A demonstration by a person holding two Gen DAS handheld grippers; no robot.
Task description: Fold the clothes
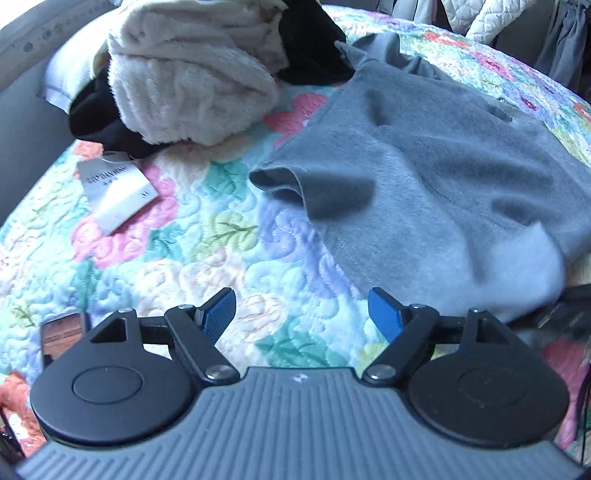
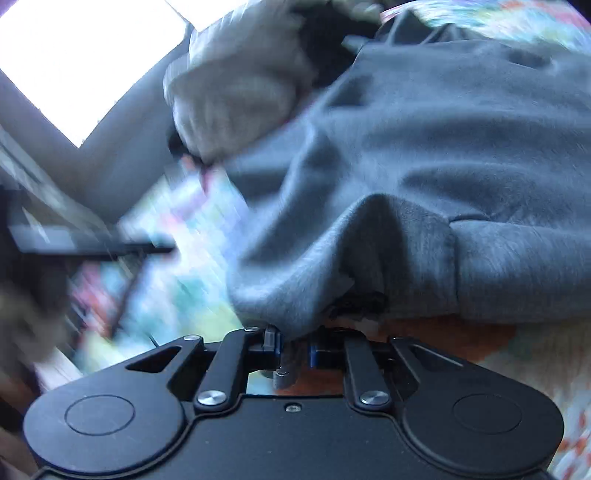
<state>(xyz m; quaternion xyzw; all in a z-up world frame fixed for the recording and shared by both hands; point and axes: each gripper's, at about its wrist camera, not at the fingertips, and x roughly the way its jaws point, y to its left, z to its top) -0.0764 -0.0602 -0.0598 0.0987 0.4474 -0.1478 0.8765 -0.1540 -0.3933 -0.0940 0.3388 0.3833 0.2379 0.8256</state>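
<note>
A grey fleece garment (image 1: pixel 436 177) lies spread on the flowered quilt (image 1: pixel 192 243), its open cuff pointing left. My left gripper (image 1: pixel 302 314) is open and empty, hovering over the quilt just left of the garment's near edge. In the right wrist view my right gripper (image 2: pixel 294 350) is shut on a bunched fold of the same grey garment (image 2: pixel 443 155) and lifts its near edge; that view is blurred by motion.
A cream fluffy garment (image 1: pixel 192 85) sits on black clothes (image 1: pixel 314 48) at the back left. A white hang tag (image 1: pixel 118 192) lies on the quilt. A small mirror-like object (image 1: pixel 62 332) lies by the left finger. Grey and white clothes (image 1: pixel 480 18) hang behind.
</note>
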